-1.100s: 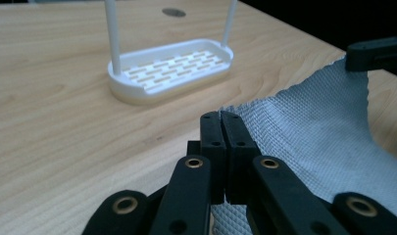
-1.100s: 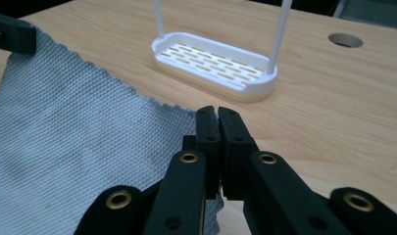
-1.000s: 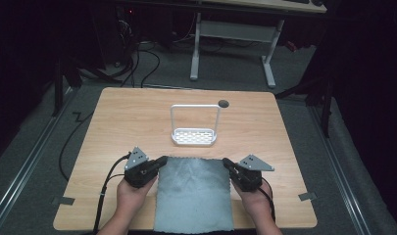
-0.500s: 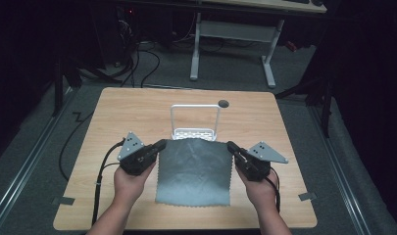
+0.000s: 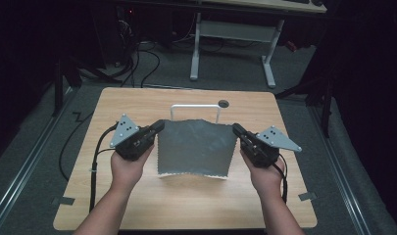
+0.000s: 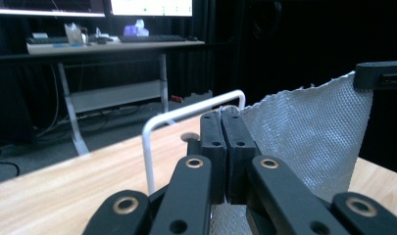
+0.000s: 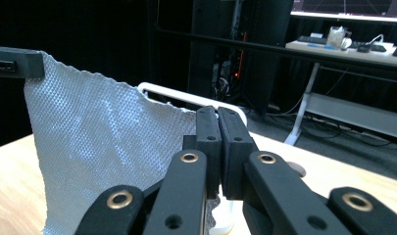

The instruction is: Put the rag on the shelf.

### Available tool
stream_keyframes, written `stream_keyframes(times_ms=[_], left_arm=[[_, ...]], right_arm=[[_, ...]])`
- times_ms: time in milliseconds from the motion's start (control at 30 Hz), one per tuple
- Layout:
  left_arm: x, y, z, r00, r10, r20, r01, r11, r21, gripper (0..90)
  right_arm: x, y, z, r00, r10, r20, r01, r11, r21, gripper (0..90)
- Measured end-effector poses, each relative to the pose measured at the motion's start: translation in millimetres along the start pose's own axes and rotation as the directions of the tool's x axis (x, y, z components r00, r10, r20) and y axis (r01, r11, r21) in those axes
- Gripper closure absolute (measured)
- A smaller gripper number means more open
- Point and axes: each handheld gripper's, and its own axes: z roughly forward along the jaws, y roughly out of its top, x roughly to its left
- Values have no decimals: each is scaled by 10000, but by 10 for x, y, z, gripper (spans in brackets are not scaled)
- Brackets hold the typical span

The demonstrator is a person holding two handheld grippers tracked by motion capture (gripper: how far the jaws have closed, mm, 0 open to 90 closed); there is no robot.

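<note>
My left gripper (image 5: pixel 158 127) and right gripper (image 5: pixel 236 130) each pinch a top corner of the grey cloth (image 5: pixel 196 147) — it hangs stretched between them above the wooden table (image 5: pixel 137 103), just in front of the white rack (image 5: pixel 195 107).

**No legible text in any view**

No words, labels, brand marks, numbers or signs can be read on anything pictured. Lit monitor screens (image 6: pixel 93 7) at the back of the room are seen in the left gripper view, and another screen (image 7: pixel 348 9) in the right gripper view, but what is displayed on them is too small and blurred to be made out.
</note>
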Motion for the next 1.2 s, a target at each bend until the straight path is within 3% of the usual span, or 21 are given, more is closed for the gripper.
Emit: stream_keyframes(times_ms=[267, 633, 867, 1067, 1200], left_arm=[[108, 140, 9, 9998, -136, -148, 130, 9992, -366, 895], [209, 169, 102, 9992, 29, -398, -37, 9998, -202, 897], [340, 230, 344, 9977, 425, -525, -420, 9991, 105, 897], [471, 325, 549, 9972, 256, -703, -249, 9996, 116, 898], [549, 386, 650, 9955, 453, -832, -441, 9989, 154, 898]], right_arm=[[-35, 172, 21, 9999, -70, 150, 75, 9994, -344, 890], [-75, 215, 171, 9998, 52, 172, -47, 9996, -287, 891], [-183, 272, 357, 9989, 228, 407, -220, 9996, -201, 891], [-345, 351, 546, 9971, 559, 524, -549, 9983, -189, 891], [-432, 403, 678, 9960, 685, 571, -677, 9976, -158, 891]])
